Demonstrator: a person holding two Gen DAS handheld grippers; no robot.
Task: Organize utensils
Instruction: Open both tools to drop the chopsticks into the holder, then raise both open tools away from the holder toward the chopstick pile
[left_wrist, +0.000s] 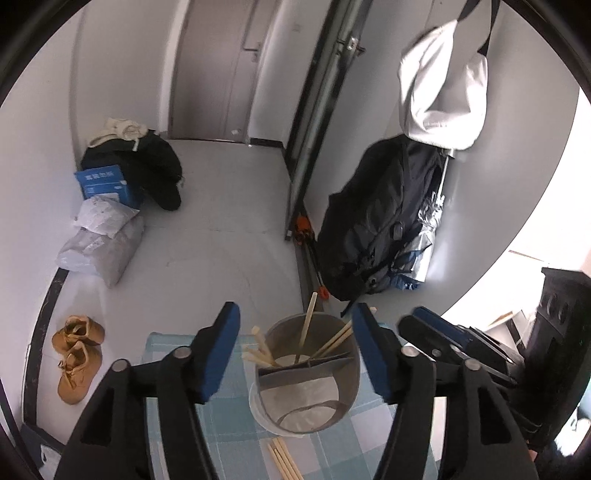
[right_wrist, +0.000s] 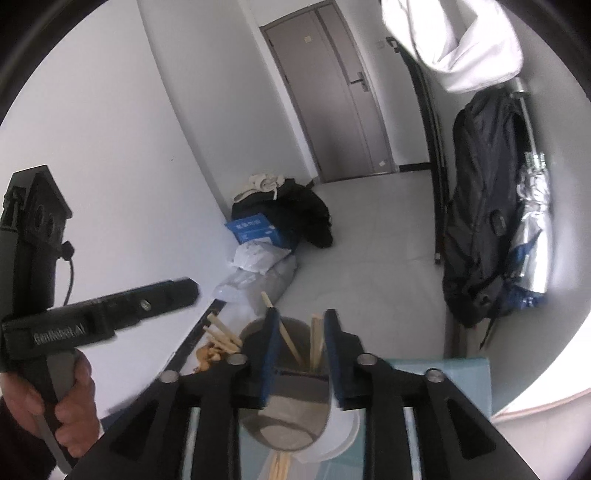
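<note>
Mesh, grey and fine, forms the round utensil holder (left_wrist: 308, 373), which stands on a white dish (right_wrist: 332, 439) on the blue-checked cloth (left_wrist: 229, 435) covering the surface. A divider splits the holder, and several wooden chopsticks (left_wrist: 332, 341) lean in its far compartment, their tips fanning out toward twelve and ten o'clock. More loose chopsticks (left_wrist: 282, 458) lie flat on the cloth at six o'clock from the holder, just beside the dish.

In the left wrist view the left claw (left_wrist: 295, 354) points forward and downward, its blue-padded fingers (left_wrist: 218, 354) spread wide on either side of the holder and holding nothing; whether the pads touch the mesh cannot be told. At three o'clock from it, the right claw (left_wrist: 436, 332) enters the same view from the right.

In the right wrist view the right claw (right_wrist: 301, 354) hovers over the holder's near rim, angled down, its pads narrowly parted with nothing clamped between them; chopsticks show through the gap behind. At nine o'clock the person's left hand (right_wrist: 70, 402) wraps the left tool's grey handle, knuckles toward the camera, with the tool's black body reaching toward three o'clock.

Beyond the surface, brown shoes (left_wrist: 77, 354) sit on the floor at nine o'clock, and a dark backpack (left_wrist: 373, 218) leans against the wall at one o'clock.
</note>
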